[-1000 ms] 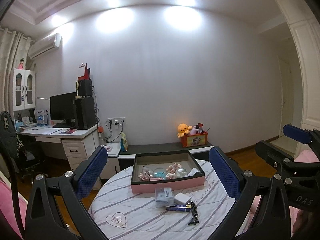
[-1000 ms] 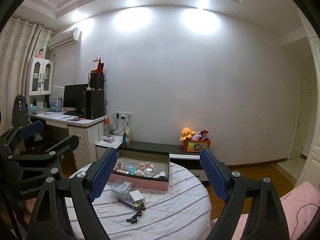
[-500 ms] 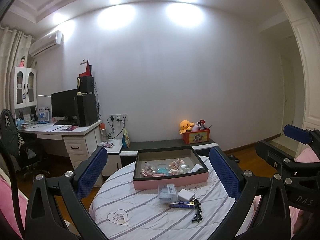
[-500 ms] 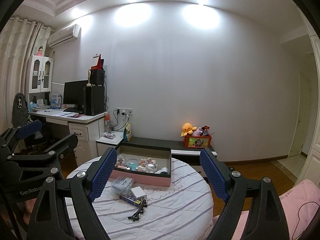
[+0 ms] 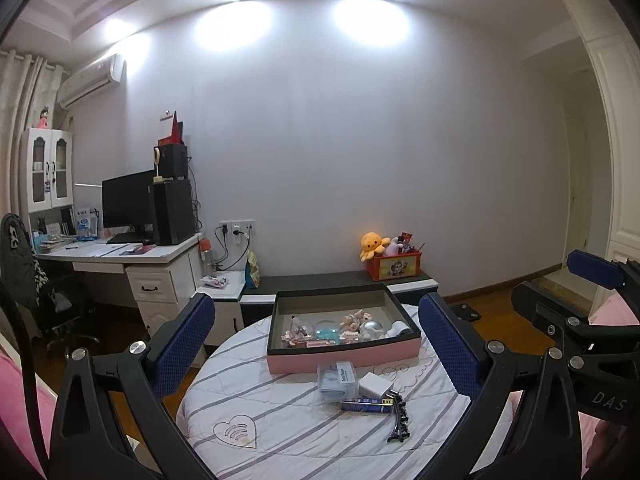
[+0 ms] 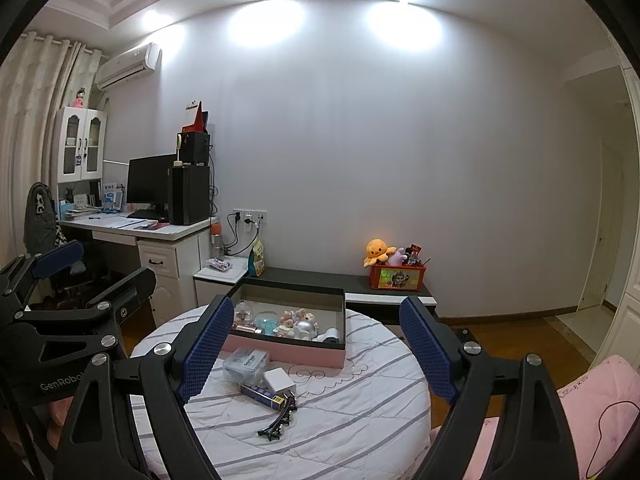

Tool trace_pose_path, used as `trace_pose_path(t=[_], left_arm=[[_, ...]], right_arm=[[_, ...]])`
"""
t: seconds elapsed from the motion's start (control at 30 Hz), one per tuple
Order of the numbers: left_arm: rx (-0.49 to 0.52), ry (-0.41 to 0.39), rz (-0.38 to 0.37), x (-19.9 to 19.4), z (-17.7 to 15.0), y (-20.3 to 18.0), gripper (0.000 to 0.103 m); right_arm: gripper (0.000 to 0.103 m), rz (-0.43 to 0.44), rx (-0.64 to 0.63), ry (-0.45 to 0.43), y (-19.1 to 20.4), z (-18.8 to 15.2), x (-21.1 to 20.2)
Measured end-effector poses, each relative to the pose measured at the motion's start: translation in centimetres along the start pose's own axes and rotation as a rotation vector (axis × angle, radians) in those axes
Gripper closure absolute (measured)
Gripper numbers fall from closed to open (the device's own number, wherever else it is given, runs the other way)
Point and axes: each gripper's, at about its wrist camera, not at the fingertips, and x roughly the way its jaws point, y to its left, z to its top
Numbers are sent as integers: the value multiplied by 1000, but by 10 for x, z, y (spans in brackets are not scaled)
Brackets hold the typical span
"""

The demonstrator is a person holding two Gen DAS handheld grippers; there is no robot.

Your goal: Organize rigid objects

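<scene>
Left gripper (image 5: 316, 344): jaws released, spread wide, nothing between them, held above the near edge of the surface. Right gripper (image 6: 316, 344): jaws likewise released and empty, beside the left.

Surface (image 5: 280, 440): round, covered in a white cloth with grey stripes and a stitched heart.

Black hair clip (image 5: 399, 420): nearest item, lying on the cloth. Blue-and-gold box (image 5: 366, 407): flat, just behind the clip and touching it. White charger block (image 5: 374, 385): just behind the blue box. Clear plastic case (image 5: 338, 378): left of the charger, close to the tray.

Pink tray (image 5: 344, 358): dark-rimmed, at the far part of the surface, holding small trinkets (image 5: 348, 326) along its near wall.

Low bench (image 5: 320, 282): beyond the surface, against the wall, carrying a red toy box (image 5: 394, 268) with an orange plush octopus (image 5: 372, 244). Desk (image 5: 120, 252): far left, with monitor and computer tower.
</scene>
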Motion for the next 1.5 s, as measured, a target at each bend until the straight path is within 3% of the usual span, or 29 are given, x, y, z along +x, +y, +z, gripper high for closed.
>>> trace_pose_path(t=[0.23, 0.63, 0.97, 1.17, 1.27, 1.3, 1.4, 1.5], left_arm=[[-3, 73, -5, 34, -17, 1, 0], [-33, 346, -47, 139, -85, -8, 0], [-84, 576, -99, 227, -137, -23, 2], [-145, 677, -128, 260, -156, -18, 15], [-154, 696, -147, 269, -160, -16, 30], [-162, 696, -163, 272, -160, -15, 39], [-156, 694, -180, 273, -160, -13, 41], [-110, 684, -132, 267, -159, -8, 41]], right_arm=[[16, 12, 16, 47, -2, -13, 26], [16, 38, 46, 278, -14, -77, 121], [16, 55, 69, 420, -31, -118, 189], [16, 86, 85, 497, -30, -135, 225], [16, 107, 82, 515, -26, -137, 233], [16, 114, 79, 521, -24, -139, 236], [16, 123, 70, 544, -20, -141, 242], [16, 143, 65, 568, -15, -143, 249]])
